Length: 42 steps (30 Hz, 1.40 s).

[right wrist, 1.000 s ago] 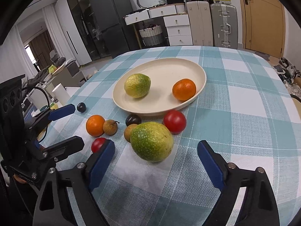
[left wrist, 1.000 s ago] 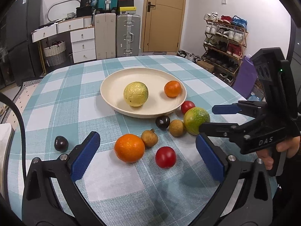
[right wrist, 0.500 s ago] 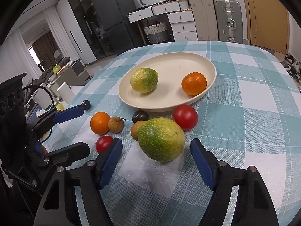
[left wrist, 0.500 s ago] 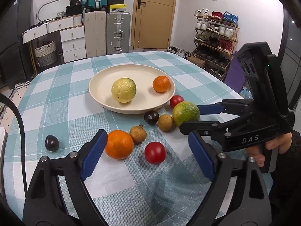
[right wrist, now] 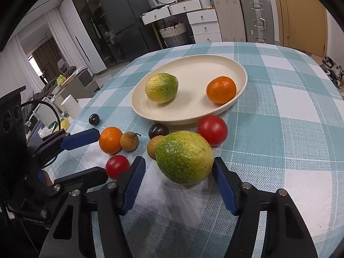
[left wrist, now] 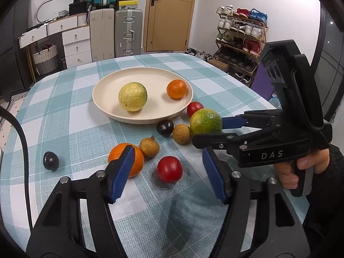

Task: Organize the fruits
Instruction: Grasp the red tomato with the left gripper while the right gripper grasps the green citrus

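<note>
Fruits are split between a cream plate (left wrist: 111,109) and the checked cloth (left wrist: 64,116) on the bench. On the plate: a bumpy yellow-green citrus (left wrist: 132,96) and a small dimpled orange (left wrist: 176,88). Off the plate, near its front rim, there's a loose cluster: a big mottled green fruit (right wrist: 184,157), a glossy red tomato (right wrist: 212,130), a dark plum (right wrist: 158,130), two rough brown round ones, a second orange (left wrist: 120,152) and a second tomato (left wrist: 169,169). Another dark plum (left wrist: 50,160) sits off alone to the left.

The right hand-held gripper (right wrist: 178,186) has just been closing, with the green fruit between its blue ribbed pads; the right pad looks to be at the skin, the left one has a gap, so not clamped. The left hand-held gripper (left wrist: 166,177) has also been closing, jaws apart, the second tomato between its pads and untouched.

The cloth is a woven teal-and-white plaid. Behind: suitcases, white drawers, a wooden door, a shoe rack.
</note>
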{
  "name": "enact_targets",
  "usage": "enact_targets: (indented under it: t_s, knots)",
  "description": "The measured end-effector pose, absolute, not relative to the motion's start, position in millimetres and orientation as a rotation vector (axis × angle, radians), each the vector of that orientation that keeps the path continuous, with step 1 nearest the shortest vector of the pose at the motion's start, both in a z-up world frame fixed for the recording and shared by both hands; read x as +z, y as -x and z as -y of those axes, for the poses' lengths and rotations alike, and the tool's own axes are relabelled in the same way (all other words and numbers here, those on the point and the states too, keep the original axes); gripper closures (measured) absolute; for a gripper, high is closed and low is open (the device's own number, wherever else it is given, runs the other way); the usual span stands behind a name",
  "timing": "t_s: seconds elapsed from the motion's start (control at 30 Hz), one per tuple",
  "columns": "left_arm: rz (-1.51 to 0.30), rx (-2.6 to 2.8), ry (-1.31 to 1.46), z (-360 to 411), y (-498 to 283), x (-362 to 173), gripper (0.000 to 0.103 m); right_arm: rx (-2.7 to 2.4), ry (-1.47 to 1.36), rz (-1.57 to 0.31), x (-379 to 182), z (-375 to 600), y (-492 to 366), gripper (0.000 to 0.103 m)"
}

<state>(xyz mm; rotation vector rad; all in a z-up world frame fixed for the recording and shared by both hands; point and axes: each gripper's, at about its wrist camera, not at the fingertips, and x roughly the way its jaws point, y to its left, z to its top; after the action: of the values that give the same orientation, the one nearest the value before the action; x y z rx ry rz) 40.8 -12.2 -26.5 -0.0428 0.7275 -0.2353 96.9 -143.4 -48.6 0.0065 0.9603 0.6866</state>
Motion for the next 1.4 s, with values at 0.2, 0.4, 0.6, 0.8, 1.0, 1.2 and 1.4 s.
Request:
enact_targets:
  t_s: [0.2,0.4,0.6,0.8,1.0,1.2,1.4]
  knots:
    - [-0.733,-0.247,0.043,13,-41,-27,0.044,0.678,-0.020,-0.965,-50,145,-99,0.043]
    - [-0.734,-0.251,0.037,14,-41,-29,0.044,0.673,-0.035,-0.966,-50,148,-100,0.048]
    - [-0.745,-0.259,0.028,17,-40,-30,0.044,0.675,-0.033,-0.958,-47,150,-98,0.049]
    - [-0.766,-0.275,0.015,21,-41,-33,0.048,0.699,-0.038,-0.920,-34,154,-94,0.049]
    - [-0.815,-0.274,-0.005,25,-46,-41,0.061,0.706,-0.039,-0.910,-28,157,-93,0.049]
    - [-0.850,-0.256,-0.015,26,-51,-48,0.061,0.712,-0.039,-0.909,-27,159,-92,0.049]
    - [-0.892,-0.232,-0.024,26,-56,-54,0.066,0.709,-0.043,-0.906,-26,162,-92,0.049]
